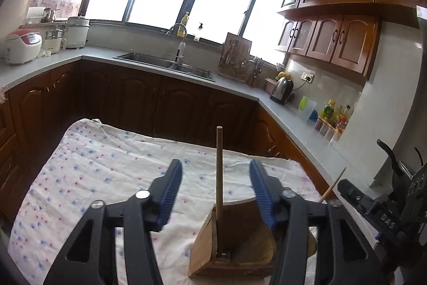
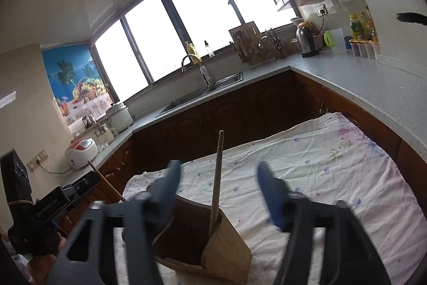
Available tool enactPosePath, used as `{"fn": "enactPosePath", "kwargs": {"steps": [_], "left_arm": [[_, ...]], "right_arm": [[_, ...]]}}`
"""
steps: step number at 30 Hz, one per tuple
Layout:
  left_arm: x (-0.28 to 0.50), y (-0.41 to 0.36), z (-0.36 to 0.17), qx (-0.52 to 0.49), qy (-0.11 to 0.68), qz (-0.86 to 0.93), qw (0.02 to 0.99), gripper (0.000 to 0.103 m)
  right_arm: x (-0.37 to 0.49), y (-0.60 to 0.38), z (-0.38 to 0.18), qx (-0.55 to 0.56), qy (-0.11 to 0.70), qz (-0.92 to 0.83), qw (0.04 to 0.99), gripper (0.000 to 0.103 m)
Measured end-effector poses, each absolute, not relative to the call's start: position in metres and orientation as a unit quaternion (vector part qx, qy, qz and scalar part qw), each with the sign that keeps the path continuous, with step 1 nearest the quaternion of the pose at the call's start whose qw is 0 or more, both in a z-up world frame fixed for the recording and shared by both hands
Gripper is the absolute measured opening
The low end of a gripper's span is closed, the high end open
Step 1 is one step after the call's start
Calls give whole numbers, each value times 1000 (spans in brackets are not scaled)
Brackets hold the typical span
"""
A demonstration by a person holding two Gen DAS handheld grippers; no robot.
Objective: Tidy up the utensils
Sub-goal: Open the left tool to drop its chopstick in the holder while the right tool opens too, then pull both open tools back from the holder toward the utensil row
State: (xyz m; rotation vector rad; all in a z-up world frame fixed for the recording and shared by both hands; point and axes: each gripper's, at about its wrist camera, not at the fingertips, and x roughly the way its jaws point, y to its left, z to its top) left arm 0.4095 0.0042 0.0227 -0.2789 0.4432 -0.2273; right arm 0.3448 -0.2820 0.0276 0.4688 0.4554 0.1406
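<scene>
A wooden stick (image 1: pixel 219 172) stands upright in the wooden holder (image 1: pixel 205 247) on our cloth-covered desk (image 1: pixel 93 164); both the left hand-held gripper (image 1: pixel 215 191) and the right hand-held gripper (image 2: pixel 217 191) are released, empty.

matt wooden holder (image 1: pixel 234 245) with a smooth wooden stick (image 1: pixel 219 172) standing in it; thin printed cotton cloth (image 1: pixel 101 167), creased, over the surface; left gripper (image 1: pixel 216 194) in matt black plastic with ribbed blue rubber pads.
</scene>
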Motion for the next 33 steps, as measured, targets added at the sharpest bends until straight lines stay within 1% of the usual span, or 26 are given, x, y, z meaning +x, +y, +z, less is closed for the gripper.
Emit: {"fn": "enactPosePath", "kwargs": {"steps": [1,2,3,4,5,6,8,10,18,24,33], "left_arm": [[406,5,23,-137,218,-110,960,67],[402,6,24,-138,216,-107,961,68],[398,7,25,-138,216,-106,961,71],[393,9,25,-138,218,-103,961,79],[388,10,25,-137,221,-96,961,83],[382,13,25,-137,223,-89,961,86],[371,16,27,-140,225,-93,960,86],[359,18,28,-140,230,-90,959,89],[302,27,35,-136,249,-98,954,92],[261,31,37,-135,261,-105,950,92],[208,33,30,-127,286,-101,944,92]], "right_arm": [[342,-283,28,233,223,70,944,69],[339,-285,29,236,225,73,943,78],[337,-287,29,240,226,74,941,84],[333,-289,29,247,227,77,939,95],[329,-291,29,252,226,80,938,98],[325,-292,29,254,225,82,937,98],[315,-293,31,256,227,84,936,98],[304,-293,34,254,227,86,936,98],[252,-293,43,240,231,84,939,99],[212,-292,39,223,245,73,941,99],[161,-276,24,157,268,57,949,100]]}}
